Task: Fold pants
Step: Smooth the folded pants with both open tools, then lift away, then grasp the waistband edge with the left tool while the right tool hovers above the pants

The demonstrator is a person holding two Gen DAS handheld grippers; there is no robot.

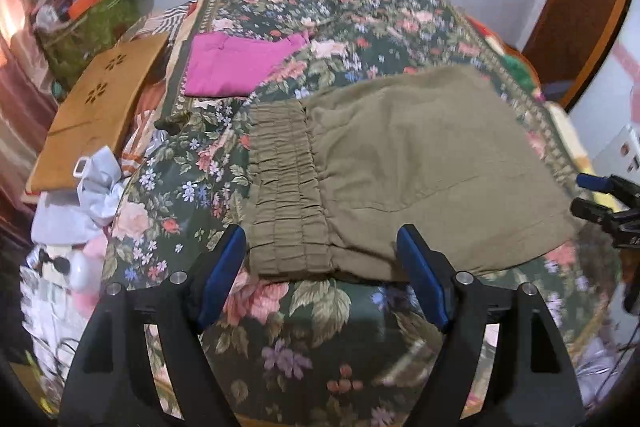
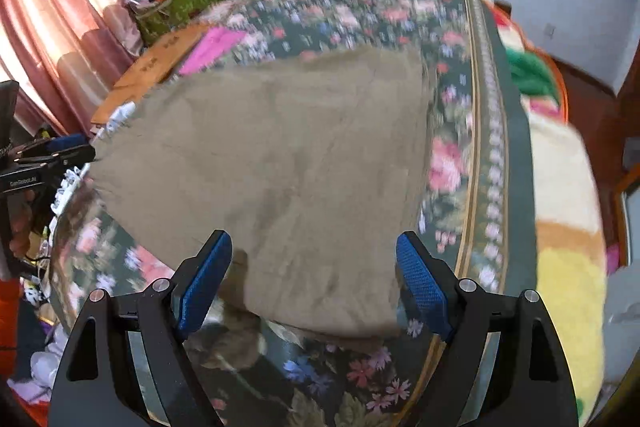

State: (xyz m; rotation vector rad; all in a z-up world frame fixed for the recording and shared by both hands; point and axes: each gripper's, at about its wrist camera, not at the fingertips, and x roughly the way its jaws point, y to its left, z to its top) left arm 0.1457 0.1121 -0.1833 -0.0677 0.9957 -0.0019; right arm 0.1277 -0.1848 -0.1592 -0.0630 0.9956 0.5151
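Observation:
Olive-brown pants (image 1: 400,163) lie folded flat on the floral bedspread (image 1: 304,327), with the gathered elastic waistband (image 1: 284,195) at their left. My left gripper (image 1: 322,251) is open and empty, its blue pads either side of the near waistband edge, just above the cloth. In the right wrist view the pants (image 2: 288,167) fill the middle, and my right gripper (image 2: 314,255) is open and empty over their near right end. The left gripper shows at that view's left edge (image 2: 60,155); the right gripper shows at the left wrist view's right edge (image 1: 604,203).
A folded magenta garment (image 1: 236,65) lies further back on the bed. A wooden board (image 1: 100,107) and piled clutter (image 1: 88,11) sit left of the bed. A striped blanket (image 2: 568,211) lies along the right side. Pink curtains (image 2: 52,27) hang at the left.

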